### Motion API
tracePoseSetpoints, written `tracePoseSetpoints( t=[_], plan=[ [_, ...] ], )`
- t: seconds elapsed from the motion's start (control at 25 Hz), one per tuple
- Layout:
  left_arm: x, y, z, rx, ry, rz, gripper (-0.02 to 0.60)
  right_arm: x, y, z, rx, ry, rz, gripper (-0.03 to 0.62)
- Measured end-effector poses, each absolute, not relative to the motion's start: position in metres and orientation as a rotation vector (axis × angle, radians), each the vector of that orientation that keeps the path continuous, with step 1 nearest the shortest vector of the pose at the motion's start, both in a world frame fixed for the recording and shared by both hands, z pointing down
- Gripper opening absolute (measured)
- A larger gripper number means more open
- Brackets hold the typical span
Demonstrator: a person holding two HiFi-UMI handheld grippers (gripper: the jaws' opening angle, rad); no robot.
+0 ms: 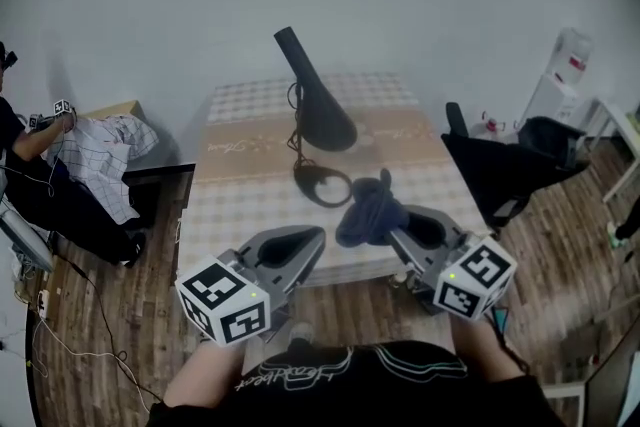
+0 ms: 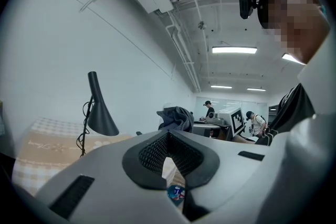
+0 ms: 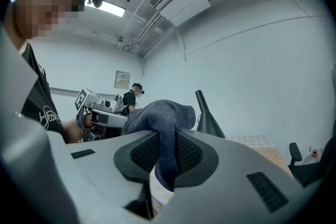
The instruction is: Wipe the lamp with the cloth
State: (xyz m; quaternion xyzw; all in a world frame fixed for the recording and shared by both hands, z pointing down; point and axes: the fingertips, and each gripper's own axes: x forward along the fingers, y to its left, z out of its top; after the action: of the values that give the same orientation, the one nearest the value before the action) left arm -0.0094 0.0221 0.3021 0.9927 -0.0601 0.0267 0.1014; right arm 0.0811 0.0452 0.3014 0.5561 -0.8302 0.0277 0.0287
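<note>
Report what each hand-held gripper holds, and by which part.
Right hand-held gripper pinches the dark cloth by a fold, bunch above the jaws, tail below. Left hand-held gripper holds nothing.

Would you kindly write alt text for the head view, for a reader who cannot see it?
The right gripper holds a dark blue cloth near a black desk lamp on a checked table; the left gripper is shut and empty.

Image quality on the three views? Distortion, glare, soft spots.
Head view: fisheye bend, dark corners, even light, lamp sharp. Left gripper view: round vignette, ceiling light blown out, mosaic patch over a face. Right gripper view: same vignette, strip light glaring at top left, another mosaic patch, cloth crisp up close.
</note>
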Motion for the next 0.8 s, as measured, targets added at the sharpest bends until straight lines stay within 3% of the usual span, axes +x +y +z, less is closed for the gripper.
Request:
tracePoseSetpoints(
  t=[0.8],
  plan=[
    [-0.039, -0.164, 0.302, 2.902, -0.059, 0.037, -0.002, 0.042, -0.146, 0.247, 1.754, -2.259, -0.284, 0.057]
  ],
)
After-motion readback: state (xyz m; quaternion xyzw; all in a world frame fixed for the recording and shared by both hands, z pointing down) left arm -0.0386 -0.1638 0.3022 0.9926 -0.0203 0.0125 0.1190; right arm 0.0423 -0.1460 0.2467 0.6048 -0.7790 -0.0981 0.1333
